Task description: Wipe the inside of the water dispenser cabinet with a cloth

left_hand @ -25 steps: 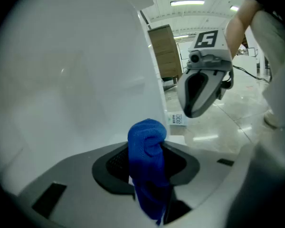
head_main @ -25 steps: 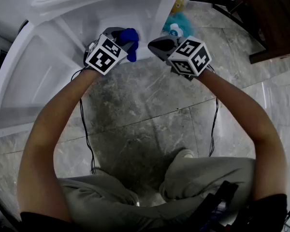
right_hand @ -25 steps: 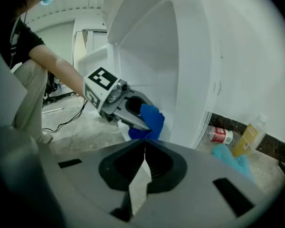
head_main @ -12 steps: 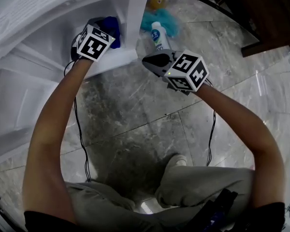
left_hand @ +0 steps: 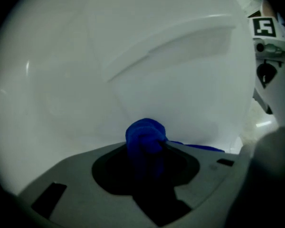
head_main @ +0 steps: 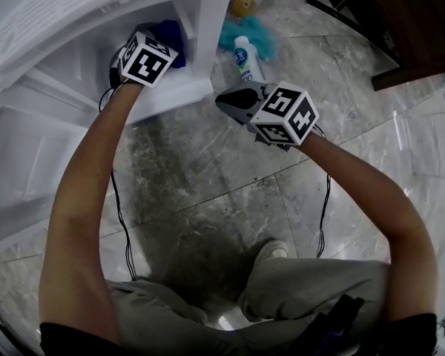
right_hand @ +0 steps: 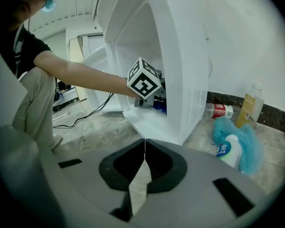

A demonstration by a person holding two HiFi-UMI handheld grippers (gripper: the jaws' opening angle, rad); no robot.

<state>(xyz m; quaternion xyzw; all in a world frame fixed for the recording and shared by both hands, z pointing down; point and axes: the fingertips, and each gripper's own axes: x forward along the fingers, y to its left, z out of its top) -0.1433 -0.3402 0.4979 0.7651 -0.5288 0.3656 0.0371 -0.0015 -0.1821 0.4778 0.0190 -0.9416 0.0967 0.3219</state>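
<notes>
Cloth [left_hand: 145,133] lengthwise along left hand-held gripper [left_hand: 146,152]

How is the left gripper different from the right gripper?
The left gripper is clamped on a blue cloth; the right gripper is shut with nothing in it. The left gripper reaches inside the white cabinet; the right gripper hangs outside, over the stone floor. Both carry a marker cube.

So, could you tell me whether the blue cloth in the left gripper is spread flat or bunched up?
Bunched up: the blue cloth shows as a rounded wad clamped in the left gripper.
</notes>
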